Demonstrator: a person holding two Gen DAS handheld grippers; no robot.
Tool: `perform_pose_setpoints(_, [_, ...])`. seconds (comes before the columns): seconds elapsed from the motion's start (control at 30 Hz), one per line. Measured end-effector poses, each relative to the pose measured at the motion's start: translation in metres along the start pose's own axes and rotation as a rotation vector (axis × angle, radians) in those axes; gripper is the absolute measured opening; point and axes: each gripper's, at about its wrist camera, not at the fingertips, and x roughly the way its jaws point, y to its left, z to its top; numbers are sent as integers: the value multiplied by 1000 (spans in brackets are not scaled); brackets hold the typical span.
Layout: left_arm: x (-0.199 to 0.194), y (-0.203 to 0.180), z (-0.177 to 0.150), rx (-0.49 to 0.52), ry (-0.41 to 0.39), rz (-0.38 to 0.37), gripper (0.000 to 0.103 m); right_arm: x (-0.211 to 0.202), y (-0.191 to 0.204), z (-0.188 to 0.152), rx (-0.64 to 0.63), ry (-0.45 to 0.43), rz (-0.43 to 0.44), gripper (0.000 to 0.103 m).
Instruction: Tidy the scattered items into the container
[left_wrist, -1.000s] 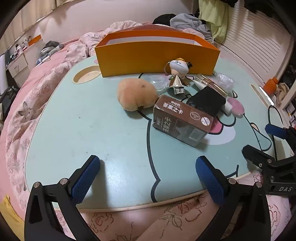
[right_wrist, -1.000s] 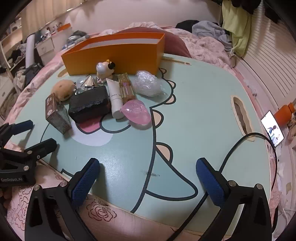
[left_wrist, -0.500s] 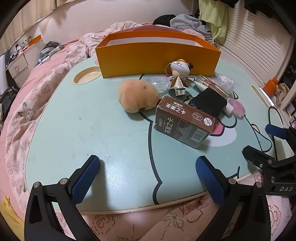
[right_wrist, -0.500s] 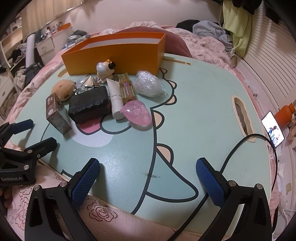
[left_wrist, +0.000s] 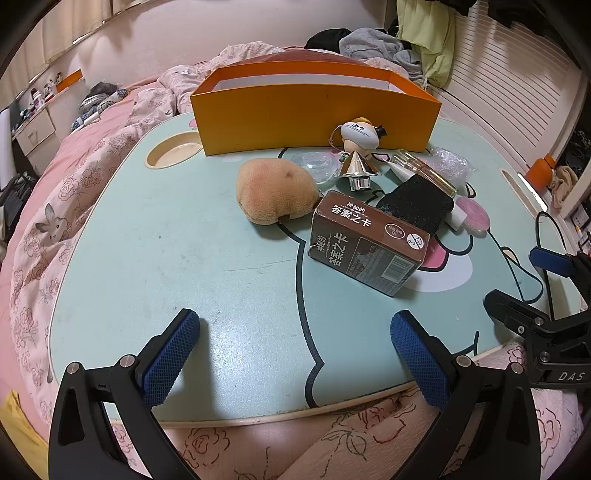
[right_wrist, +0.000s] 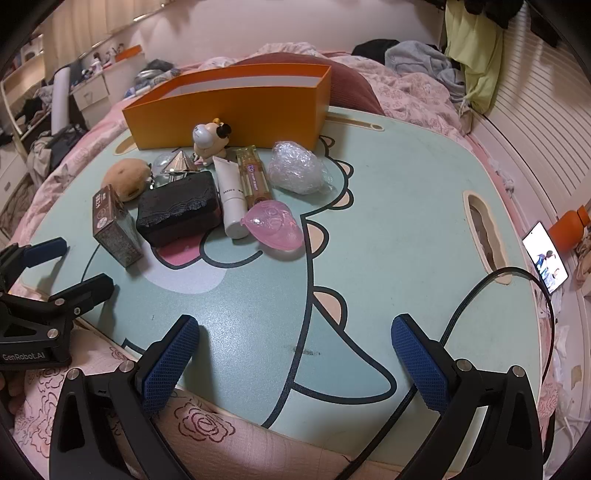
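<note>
Both grippers are hanging low over the near edge of the mint-green cartoon lap table, which is resting on a pink rose-print quilt. The left gripper is spread wide with nothing between its blue textured pads, and the right gripper is gaping just as wide and gripping nothing. A black cable is curling across the table by the right gripper.

Ahead of the left gripper, well apart from it, a brown card box with Chinese lettering is lying on its side. Just behind it a tan plush toy is sitting rounded and fuzzy, touching the box's far corner. To the box's right a black lace-edged pouch is lying flat, with a white tube and a slim clear yellow bottle side by side against it. A pink translucent jelly-like case is resting at the tube's capped end. Further back, a crumpled ball of clear plastic wrap is sitting alone to the right.

Behind these a shiny silver cone and a small white cartoon figurine are standing right in front of the orange cardboard container. The container is standing open-topped at the far side of the table, white inside; from here I cannot tell whether anything is lying in it.
</note>
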Motion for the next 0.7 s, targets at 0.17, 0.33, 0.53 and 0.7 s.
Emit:
perform_pose_setpoints(0.17, [0,0,0,1,0,-1,103,0,0,0,0,0,0,103])
perform_pose_setpoints(0.33, [0,0,0,3,1,-1,103,0,0,0,0,0,0,103])
perform_pose_setpoints(0.53, [0,0,0,5,1,-2,103,0,0,0,0,0,1,103])
perform_pose_setpoints(0.7, [0,0,0,7,1,-2,103,0,0,0,0,0,1,103])
